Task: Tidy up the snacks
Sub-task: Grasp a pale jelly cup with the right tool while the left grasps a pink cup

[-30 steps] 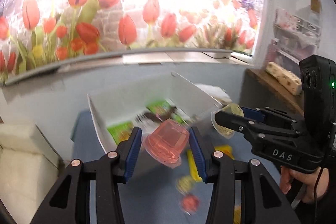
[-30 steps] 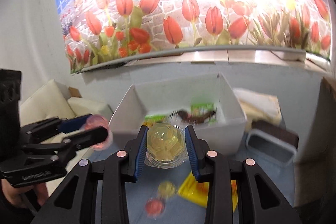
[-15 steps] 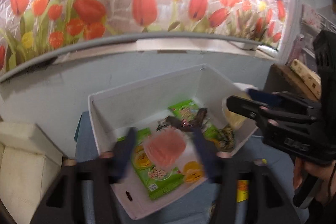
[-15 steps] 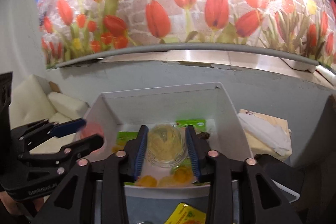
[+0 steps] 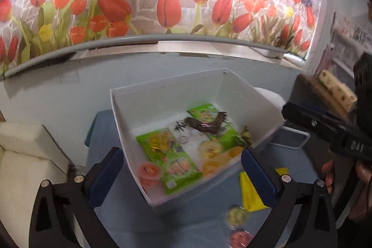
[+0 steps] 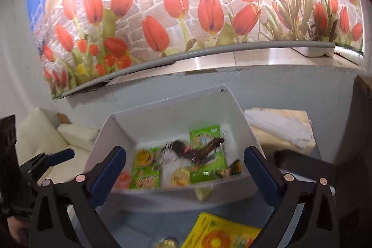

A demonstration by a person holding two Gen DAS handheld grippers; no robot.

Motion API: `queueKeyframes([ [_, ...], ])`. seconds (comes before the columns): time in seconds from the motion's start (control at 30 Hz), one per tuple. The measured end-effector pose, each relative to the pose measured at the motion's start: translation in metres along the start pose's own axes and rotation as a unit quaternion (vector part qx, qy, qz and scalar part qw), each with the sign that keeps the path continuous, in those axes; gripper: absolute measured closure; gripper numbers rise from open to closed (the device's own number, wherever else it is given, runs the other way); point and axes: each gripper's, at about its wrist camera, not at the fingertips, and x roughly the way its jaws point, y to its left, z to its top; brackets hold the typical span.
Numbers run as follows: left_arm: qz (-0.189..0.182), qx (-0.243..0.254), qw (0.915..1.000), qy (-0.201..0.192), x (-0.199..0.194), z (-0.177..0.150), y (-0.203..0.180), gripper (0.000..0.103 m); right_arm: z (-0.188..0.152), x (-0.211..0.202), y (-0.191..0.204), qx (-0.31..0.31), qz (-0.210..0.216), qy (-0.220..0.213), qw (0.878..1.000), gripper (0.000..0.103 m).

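- Presently, left gripper (image 5: 179,165): jaws spread wide, nothing between them, hovering over the near edge of the white box (image 5: 167,94).
- Right gripper (image 6: 184,165): jaws likewise spread wide and empty, poised above the same box from its near side; its black body also shows in the left view at 3 o'clock.
- White box: open-topped, standing on the blue desk (image 5: 190,224) with its far side towards the pale wall.
- Red jelly cup (image 5: 148,171): lying inside the box at its 7 o'clock corner, beside the green packets.
- Yellow jelly cup (image 6: 180,177): inside the box, near the front wall at 6 o'clock; somewhat blurred.
- Green snack packets (image 5: 168,155): several, flat on the box floor, from 8 o'clock across to 1 o'clock.
- Dark brown wrapped bars (image 5: 204,124): crossed over one another on top of a green packet towards the back of the box.
- Yellow packet (image 6: 220,234): on the desk outside the box, at 6 o'clock of it in the right view.
- Loose jelly cups (image 5: 237,216): one yellowish and one red, on the desk at 5 o'clock of the box, blurred.
- Tulip mural (image 6: 186,4): across the wall at 12 o'clock.
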Motion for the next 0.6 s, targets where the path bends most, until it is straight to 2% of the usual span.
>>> queueKeyframes([
  [0.1, -0.017, 0.003, 0.9998, 0.006, -0.015, -0.021, -0.011, 0.0, -0.02, -0.036, -0.007, 0.021, 0.04, -0.02, 0.999, 0.0],
  [0.2, -0.047, 0.028, 0.9985, 0.007, -0.036, -0.052, -0.034, 0.0, -0.049, -0.063, -0.01, 0.025, 0.054, -0.009, 0.998, 0.0],
  [0.37, -0.061, 0.052, 0.9965, 0.022, -0.053, -0.1, -0.065, 0.0, -0.098, -0.092, -0.005, 0.001, 0.025, 0.017, 1.0, 0.0],
  [0.47, -0.044, 0.066, 0.9965, 0.025, -0.058, -0.127, -0.079, 0.0, -0.123, -0.094, 0.001, -0.021, 0.0, 0.038, 0.999, 0.0],
  [0.6, -0.035, 0.07, 0.9959, 0.045, -0.049, -0.154, -0.087, 0.0, -0.134, -0.085, 0.0, -0.022, 0.009, 0.061, 0.998, 0.0],
])
